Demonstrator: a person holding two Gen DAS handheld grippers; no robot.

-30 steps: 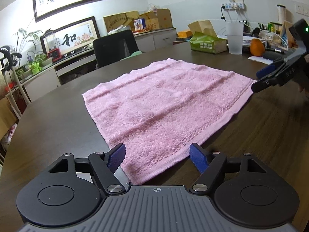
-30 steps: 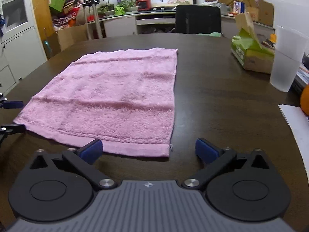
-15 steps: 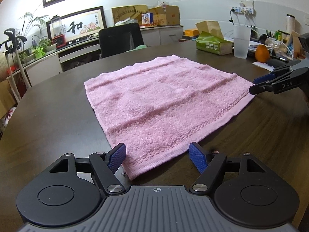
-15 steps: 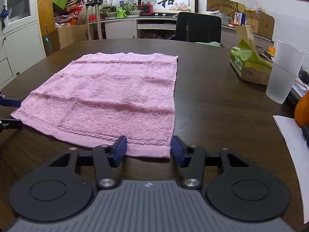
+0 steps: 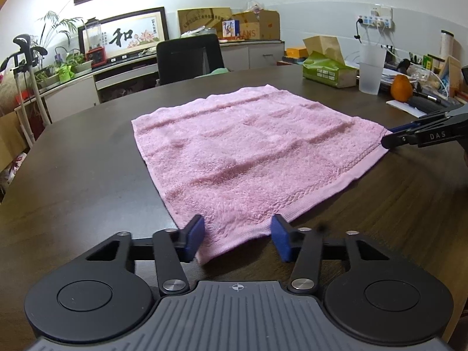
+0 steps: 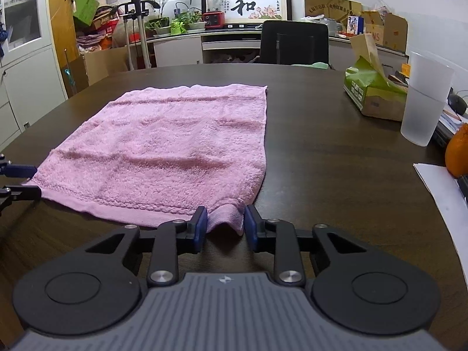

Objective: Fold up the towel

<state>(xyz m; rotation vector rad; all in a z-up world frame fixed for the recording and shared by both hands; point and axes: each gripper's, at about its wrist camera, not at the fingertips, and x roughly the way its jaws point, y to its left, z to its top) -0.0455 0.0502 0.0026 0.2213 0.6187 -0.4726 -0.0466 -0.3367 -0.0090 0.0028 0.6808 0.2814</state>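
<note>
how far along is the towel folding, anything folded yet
Nothing is folded: the pink towel lies flat on the table. In hand: the right gripper is closing on the near right corner, already bunched between its pads; the left gripper is closing around the near left corner. Left: lifting and folding.

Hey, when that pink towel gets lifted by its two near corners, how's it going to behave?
Probably floppy: the pink towel already bunches into a small hump between the closing right tongs. It should sag in the middle between the two corners, since the left tongs are closing on the other one. It looks like thick terry, so likely grippy, not slippery.
</note>
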